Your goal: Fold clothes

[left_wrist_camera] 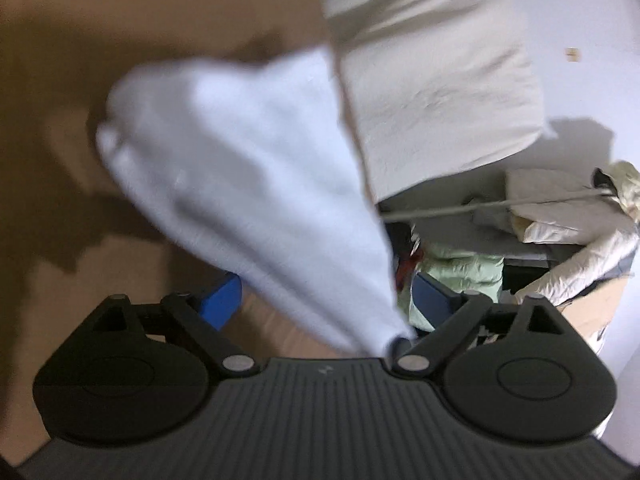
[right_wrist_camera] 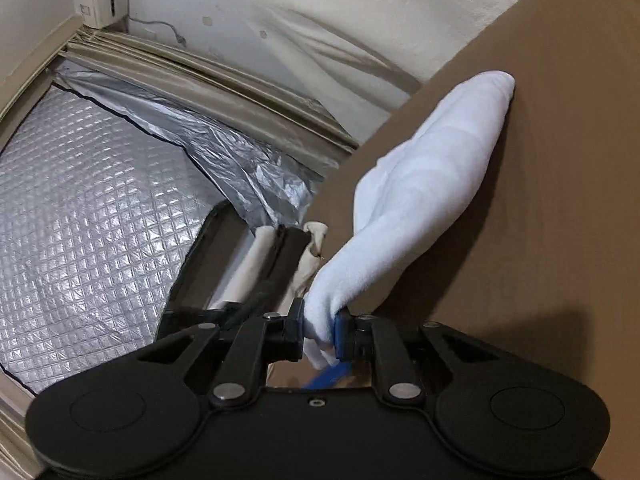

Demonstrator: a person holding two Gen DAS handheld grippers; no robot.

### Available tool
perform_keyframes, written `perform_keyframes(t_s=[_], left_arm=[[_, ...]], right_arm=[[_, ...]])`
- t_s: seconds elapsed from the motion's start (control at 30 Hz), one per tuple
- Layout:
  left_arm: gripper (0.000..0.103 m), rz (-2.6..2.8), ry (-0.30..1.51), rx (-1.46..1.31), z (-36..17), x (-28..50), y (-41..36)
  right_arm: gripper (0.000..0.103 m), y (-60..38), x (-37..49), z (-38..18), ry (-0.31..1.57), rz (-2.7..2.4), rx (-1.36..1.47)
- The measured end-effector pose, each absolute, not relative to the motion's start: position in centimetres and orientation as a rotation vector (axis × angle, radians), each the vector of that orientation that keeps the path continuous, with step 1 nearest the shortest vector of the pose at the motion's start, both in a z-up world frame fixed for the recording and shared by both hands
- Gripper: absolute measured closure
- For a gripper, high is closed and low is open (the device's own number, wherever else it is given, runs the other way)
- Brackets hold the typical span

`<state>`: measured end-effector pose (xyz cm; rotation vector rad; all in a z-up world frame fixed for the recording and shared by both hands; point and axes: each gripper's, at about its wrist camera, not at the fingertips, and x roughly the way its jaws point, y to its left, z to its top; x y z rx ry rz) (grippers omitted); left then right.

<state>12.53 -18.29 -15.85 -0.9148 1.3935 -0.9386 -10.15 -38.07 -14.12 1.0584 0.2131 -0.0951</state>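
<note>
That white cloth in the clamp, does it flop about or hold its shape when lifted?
Probably floppy: the white cloth sags in a soft roll from the right gripper, pinched at one end. It seems light, since that small pinch carries it. Its fleecy surface likely grips rather than slips. The left gripper stands open, cloth draped between.

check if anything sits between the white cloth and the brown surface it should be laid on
Nothing visible does. The right gripper is shut on the white cloth, which hangs over bare brown surface. The left gripper is open.
</note>
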Motion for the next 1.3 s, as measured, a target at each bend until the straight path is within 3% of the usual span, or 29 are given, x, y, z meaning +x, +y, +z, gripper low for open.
perform_keyframes(t_s=[0.1, 0.23, 0.3, 0.37, 0.4, 0.43, 0.53, 0.6, 0.67, 0.7, 0.73, 0.8, 0.83, 0.9, 0.97, 1.03, 1.3], left_arm=[[0.01, -0.922, 1.537, -1.034, -18.0, 12.0, -18.8], [0.006, -0.902, 1.439, -0.943, -17.7, 12.9, -21.2], [0.011, -0.919, 1.403, -0.897, -17.4, 13.6, -22.4], [0.042, -0.954, 1.282, -0.727, -15.0, 13.7, -22.9], [0.079, -0.955, 1.197, -0.622, -13.5, 13.5, -22.9], [0.086, -0.954, 1.112, -0.518, -12.0, 13.4, -22.9], [0.091, -0.878, 0.88, -0.294, -8.2, 11.3, -22.1], [0.091, -0.838, 0.835, -0.258, -7.2, 10.7, -20.9], [0.091, -0.779, 0.915, -0.295, -8.3, 11.6, -19.5], [0.091, -0.747, 0.985, -0.322, -9.5, 12.4, -19.0], [0.091, -0.72, 1.056, -0.352, -10.9, 13.1, -18.7], [0.091, -0.662, 1.198, -0.41, -13.7, 14.5, -18.2], [0.089, -0.64, 1.233, -0.428, -14.3, 15.0, -18.0], [0.086, -0.614, 1.229, -0.44, -14.2, 15.2, -17.8], [0.076, -0.588, 1.224, -0.452, -14.1, 15.5, -17.6], [0.056, -0.562, 1.219, -0.464, -14.0, 15.8, -17.4], [0.031, -0.561, 1.299, -0.653, -17.3, 19.6, -15.5]], right_arm=[[0.086, -37.6, -10.8, -13.5, 0.223, -0.129, 0.975], [0.086, -37.3, -11.2, -13.3, 0.252, -0.123, 0.915], [0.086, -37.3, -11.6, -13.5, 0.258, -0.113, 0.924], [0.086, -36.9, -11.9, -12.9, 0.276, -0.109, 0.886], [0.087, -36.6, -12.0, -12.5, 0.278, -0.097, 0.863], [0.091, -36.3, -12.1, -12.1, 0.278, -0.082, 0.84], [0.1, -35.2, -12.5, -10.6, 0.226, 0.014, 0.851], [0.099, -34.2, -12.9, -9.4, 0.193, 0.051, 0.854], [0.094, -33.8, -13.2, -8.5, 0.215, 0.048, 0.83], [0.085, -34.0, -13.2, -8.4, 0.231, 0.027, 0.816], [0.067, -34.2, -13.2, -8.6, 0.242, -0.012, 0.812], [0.045, -35.0, -13.2, -9.4, 0.26, -0.1, 0.825], [0.038, -35.6, -13.2, -10.1, 0.272, -0.132, 0.851], [0.037, -37.2, -12.9, -11.8, 0.303, -0.197, 0.928], [0.035, -39.1, -12.5, -13.6, 0.323, -0.265, 1.026], [0.033, -40.9, -11.8, -15.1, 0.341, -0.307, 1.107], [0.032, -46.6, -7.5, -19.7, 0.323, -0.392, 1.228]])
